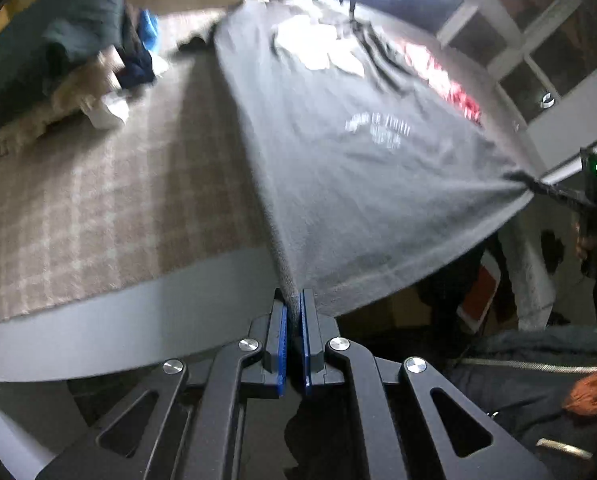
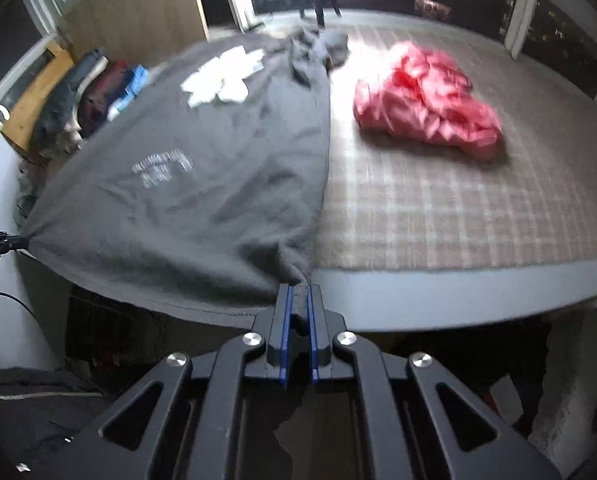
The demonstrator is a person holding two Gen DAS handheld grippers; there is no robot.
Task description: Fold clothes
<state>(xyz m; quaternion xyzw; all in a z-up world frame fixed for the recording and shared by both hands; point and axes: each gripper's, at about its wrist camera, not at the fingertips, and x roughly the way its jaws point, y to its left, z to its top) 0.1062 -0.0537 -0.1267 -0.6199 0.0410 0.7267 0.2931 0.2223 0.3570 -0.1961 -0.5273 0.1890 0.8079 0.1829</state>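
We have the grey T-shirt (image 1: 338, 152) stretched over the bed (image 1: 98, 208), its hem pulled off the near edge between our two tools. The left claw (image 1: 294, 312) is closed on one hem corner, the right claw (image 2: 298, 300) closed on the other. The cloth looks soft, light and limp, so we judge it will sag wherever unsupported; corners and side seams seem the best holds. The bed wears a plaid cover, with a crumpled pink garment (image 2: 426, 100) well apart to the right, a clothes pile (image 1: 110, 64) at the left, and windows behind.
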